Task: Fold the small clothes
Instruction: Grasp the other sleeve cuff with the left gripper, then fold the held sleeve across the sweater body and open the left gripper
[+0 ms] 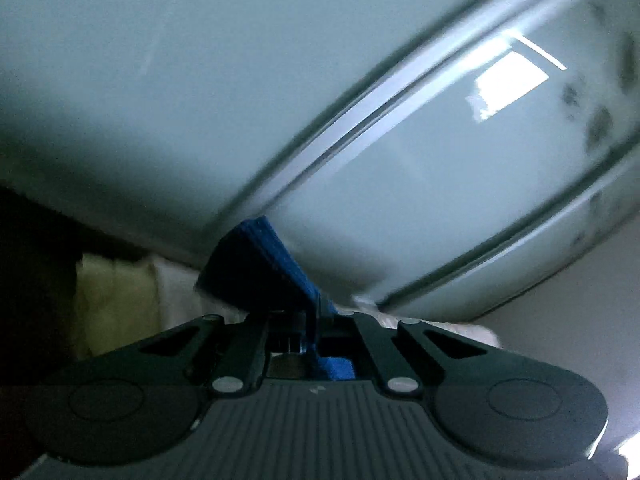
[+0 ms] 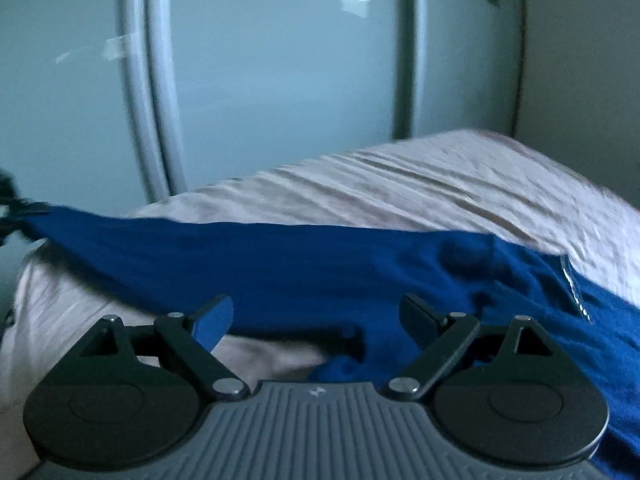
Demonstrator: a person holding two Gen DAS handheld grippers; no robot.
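Note:
A blue garment (image 2: 320, 264) lies stretched across a bed with a pale sheet (image 2: 420, 184) in the right wrist view. Its left corner is pulled up toward the left edge, where a dark object, probably the other gripper (image 2: 8, 200), holds it. My right gripper (image 2: 316, 316) is open, its fingers (image 2: 216, 316) spread wide just above the garment's near edge. In the left wrist view my left gripper (image 1: 276, 264) is shut on a fold of the blue garment (image 1: 276, 248) and is tilted upward toward the wardrobe.
A pale blue-grey wardrobe with sliding doors (image 2: 280, 80) stands behind the bed; it also shows in the left wrist view (image 1: 200, 80). A beige wall (image 2: 580, 60) is at the right. A yellowish cushion (image 1: 116, 300) sits at lower left.

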